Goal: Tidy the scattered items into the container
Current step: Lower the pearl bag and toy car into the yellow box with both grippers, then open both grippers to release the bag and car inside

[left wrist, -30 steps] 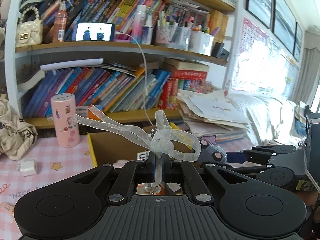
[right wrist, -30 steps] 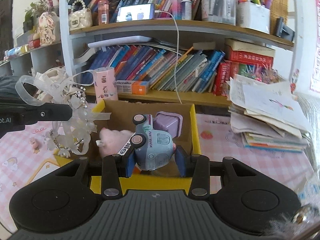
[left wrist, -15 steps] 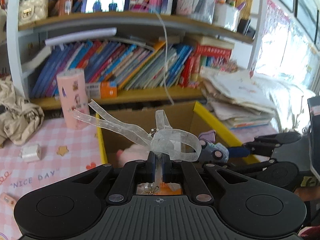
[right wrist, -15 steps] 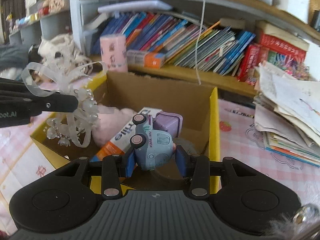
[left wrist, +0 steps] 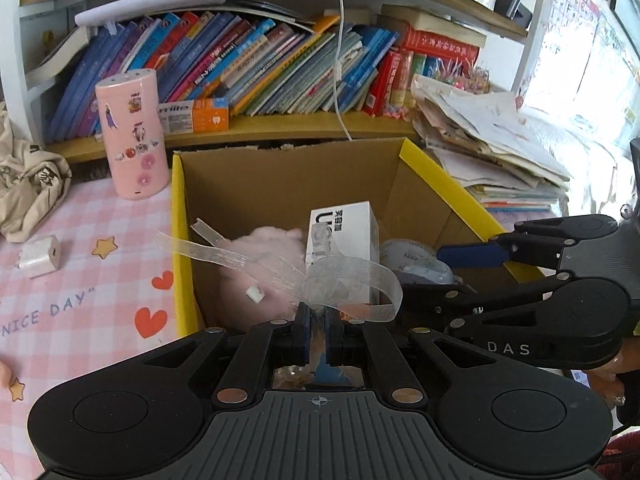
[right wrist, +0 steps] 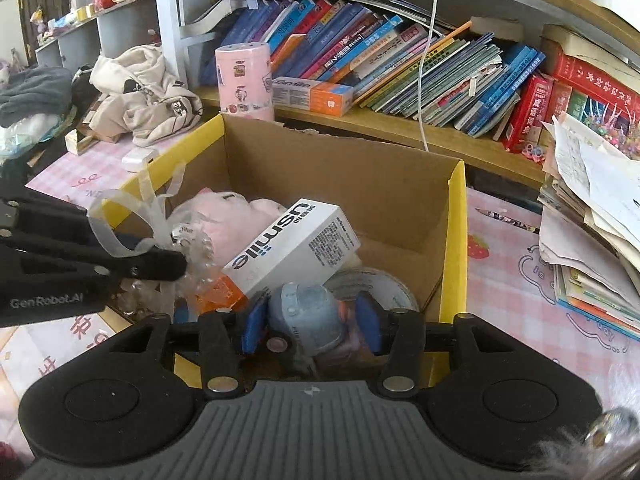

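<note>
An open cardboard box with yellow rims [left wrist: 182,216] [right wrist: 454,216] holds a pink plush [left wrist: 264,276] [right wrist: 224,220], a white "usmile" box [left wrist: 340,232] [right wrist: 296,244] and a round tin [right wrist: 372,284]. My left gripper [left wrist: 316,316] is shut on a sheer white ribbon bow with beads [left wrist: 344,280] [right wrist: 160,224], held over the box's near left part. My right gripper [right wrist: 310,320] is shut on a light blue toy truck [right wrist: 306,316] [left wrist: 420,260], low inside the box at its front.
A pink sticker-covered cylinder [left wrist: 132,132] stands by the bookshelf. A white charger [left wrist: 40,256] lies on the pink checked cloth left of the box. A beige garment [right wrist: 144,96] is heaped at left. A paper stack [right wrist: 592,216] sits right.
Both grippers have dropped towards and into the box. The truck now sits low among the box's contents, and the bow hangs just above the plush.
</note>
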A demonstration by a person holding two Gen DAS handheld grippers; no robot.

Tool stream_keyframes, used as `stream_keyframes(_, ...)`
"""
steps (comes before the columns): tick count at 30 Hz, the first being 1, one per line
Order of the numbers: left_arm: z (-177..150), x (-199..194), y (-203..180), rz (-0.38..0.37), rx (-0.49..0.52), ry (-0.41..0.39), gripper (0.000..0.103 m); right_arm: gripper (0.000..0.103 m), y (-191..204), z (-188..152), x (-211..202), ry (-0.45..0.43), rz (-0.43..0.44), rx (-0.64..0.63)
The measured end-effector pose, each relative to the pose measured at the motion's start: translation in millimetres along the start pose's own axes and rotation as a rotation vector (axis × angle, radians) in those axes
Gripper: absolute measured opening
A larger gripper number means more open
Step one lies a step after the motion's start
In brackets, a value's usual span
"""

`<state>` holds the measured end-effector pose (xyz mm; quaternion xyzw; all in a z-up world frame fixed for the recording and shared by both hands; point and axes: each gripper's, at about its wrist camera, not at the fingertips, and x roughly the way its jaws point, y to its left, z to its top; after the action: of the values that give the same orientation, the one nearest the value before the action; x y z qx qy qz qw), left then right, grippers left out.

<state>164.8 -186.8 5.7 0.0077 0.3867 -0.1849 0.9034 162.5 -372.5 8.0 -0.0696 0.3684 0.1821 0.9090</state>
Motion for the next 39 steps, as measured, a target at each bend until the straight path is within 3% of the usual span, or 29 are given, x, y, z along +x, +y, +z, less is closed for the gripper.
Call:
stream_keyframes(5,-2.5,1.3,-0.9,0.010,0.005,0.022,0.010,0.051,1.7,-1.0,0.9,-0.010,-0.004,-0.009)
stream_keyframes(8,-3.0,0.8,-0.3,0.013,0.001,0.026,0.017,0.060,-0.1,-1.4,2.1,-0.003,-0.010,0.016)
stream_keyframes(11,-3.3,-4.0,-3.1,0.016,0.016,0.008,0.031,0.064,-1.2,-2.4,-0.4,-0.013,-0.018,0.026)
stream_keyframes(13,-3.1,-8.0,-6.3,0.043,0.029,-0.012,0.056,0.065,-2.2,-3.4,-2.4,-0.017,-0.022,0.036)
stream_keyframes(17,-3.5,-17.3,-7.5,0.058,0.032,-0.043,0.063,0.069,-2.4,-6.3,-9.4,-0.038,-0.028,0.052)
stream_keyframes(21,-5.4,-26.9,-9.7,0.080,0.030,-0.067,0.068,0.083,-0.2,-10.2,-18.5,-0.068,-0.043,0.070)
stream_keyframes(31,-16.1,-47.1,-13.2,0.110,0.018,-0.115,0.075,0.086,6.2,-20.1,-39.6,-0.116,-0.066,0.105)
stream_keyframes(39,-29.8,-65.3,-8.3,0.088,0.017,-0.145,0.077,0.089,22.6,-27.1,-57.4,-0.144,-0.110,0.109)
